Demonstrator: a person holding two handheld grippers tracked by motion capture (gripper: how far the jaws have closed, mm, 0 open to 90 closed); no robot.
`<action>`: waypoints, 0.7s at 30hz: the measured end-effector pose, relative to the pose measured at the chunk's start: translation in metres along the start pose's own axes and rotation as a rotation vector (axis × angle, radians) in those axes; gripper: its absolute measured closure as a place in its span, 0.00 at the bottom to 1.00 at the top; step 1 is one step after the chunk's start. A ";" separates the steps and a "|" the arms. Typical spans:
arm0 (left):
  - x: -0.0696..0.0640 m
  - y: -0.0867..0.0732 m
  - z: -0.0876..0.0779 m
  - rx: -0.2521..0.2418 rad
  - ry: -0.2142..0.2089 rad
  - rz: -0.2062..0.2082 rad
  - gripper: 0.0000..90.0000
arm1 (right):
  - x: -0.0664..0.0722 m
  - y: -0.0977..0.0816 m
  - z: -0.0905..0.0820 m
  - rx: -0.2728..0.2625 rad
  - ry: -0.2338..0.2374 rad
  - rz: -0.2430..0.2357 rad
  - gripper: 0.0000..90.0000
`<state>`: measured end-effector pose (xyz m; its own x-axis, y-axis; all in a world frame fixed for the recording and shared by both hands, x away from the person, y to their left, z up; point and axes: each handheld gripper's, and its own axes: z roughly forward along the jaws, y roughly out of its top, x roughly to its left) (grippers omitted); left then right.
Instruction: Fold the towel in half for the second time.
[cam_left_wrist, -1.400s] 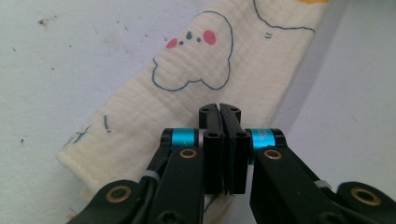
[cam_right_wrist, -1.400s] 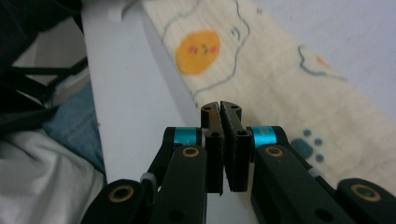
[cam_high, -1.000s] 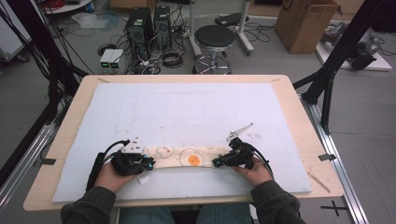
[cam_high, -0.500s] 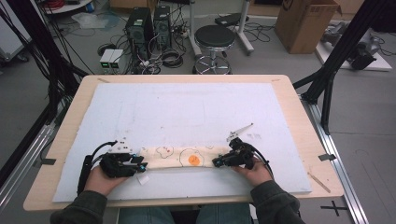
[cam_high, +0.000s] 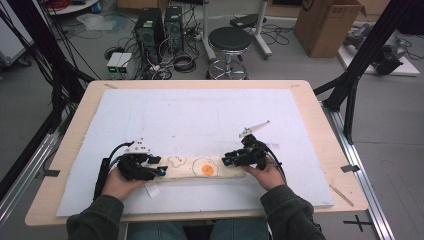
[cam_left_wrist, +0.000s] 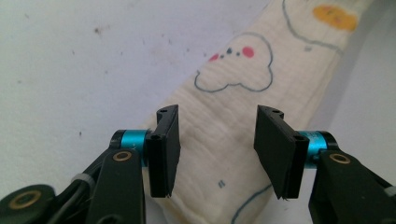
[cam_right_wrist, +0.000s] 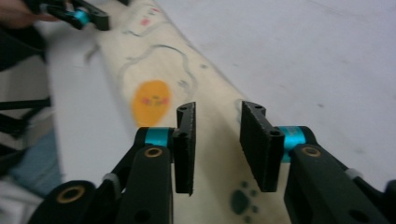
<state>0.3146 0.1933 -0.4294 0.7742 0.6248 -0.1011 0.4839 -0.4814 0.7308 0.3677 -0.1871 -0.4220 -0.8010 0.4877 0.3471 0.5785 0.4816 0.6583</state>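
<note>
The cloth (cam_high: 200, 167) is folded into a long strip on the worktop (cam_high: 310, 95). Both the left claw (cam_left_wrist: 217, 140) and right claw (cam_right_wrist: 217, 135) have just been opened; the strip lies released between their jaws. Further folding may remain.

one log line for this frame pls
left gripper: jaws just opening, astride folded cloth | right gripper: jaws just opening over cloth's other end | cloth flat on white mat
</note>
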 end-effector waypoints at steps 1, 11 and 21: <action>0.001 -0.001 0.001 0.013 -0.001 -0.007 0.55 | -0.001 -0.002 0.001 0.002 -0.011 -0.006 0.71; 0.000 -0.007 0.001 0.008 0.009 -0.002 0.54 | -0.001 -0.021 -0.004 0.042 -0.058 -0.134 0.57; -0.004 -0.011 0.000 -0.006 0.041 0.041 0.55 | 0.006 -0.034 -0.005 0.020 -0.119 -0.286 0.55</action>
<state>0.3061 0.1958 -0.4373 0.7763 0.6289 -0.0433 0.4494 -0.5040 0.7376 0.3426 -0.2042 -0.4384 -0.9088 0.4117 0.0683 0.3362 0.6253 0.7043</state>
